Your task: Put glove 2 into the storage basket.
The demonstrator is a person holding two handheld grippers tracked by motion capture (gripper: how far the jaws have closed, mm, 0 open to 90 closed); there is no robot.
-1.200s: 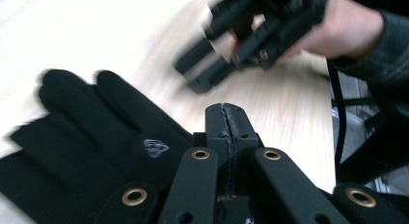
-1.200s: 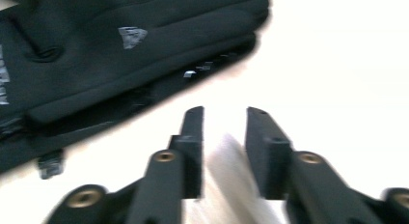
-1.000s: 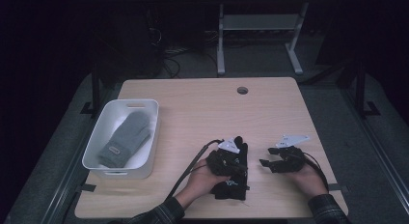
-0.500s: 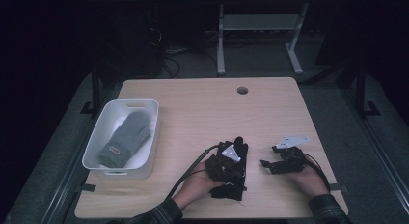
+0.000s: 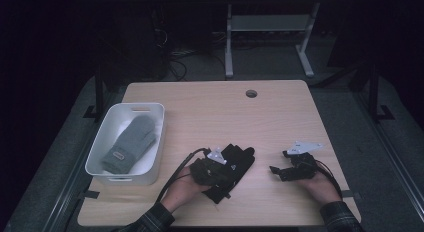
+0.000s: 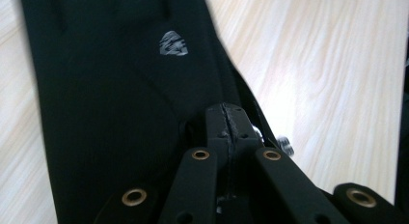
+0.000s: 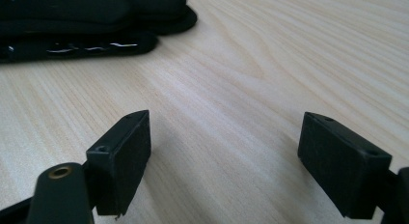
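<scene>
Seen from the high view, a pale wooden table (image 5: pixel 220 117) sits in a dark room. A black glove (image 5: pixel 236 167) lies flat near the table's near edge, a little left of centre. Its long axis runs diagonally, with the fingers pointing toward the far right and the cuff toward the near left. The left gripper (image 5: pixel 212 169) rests over the glove's cuff end, held by a hand coming in from the near edge. The right gripper (image 5: pixel 280 171) sits to the glove's right, apart from it, low over bare wood.

The left gripper view shows what the high view cannot: the two black jaws are pressed tightly together, pinching the glove's (image 6: pixel 115 98) fabric at its edge. It also shows a small grey striped logo (image 6: pixel 172 44) printed on the glove; no letters can be read in it.

The right gripper view shows its jaws spread wide with only wood grain between them; they have just been opening. The glove's fingertips (image 7: pixel 96 21) lie at the far left, well clear of the pads.

From the high view alone, a white bin (image 5: pixel 150 164) stands at the table's left side, holding a grey mitten (image 5: pixel 131 142) with a small label whose writing is too small to read.
</scene>
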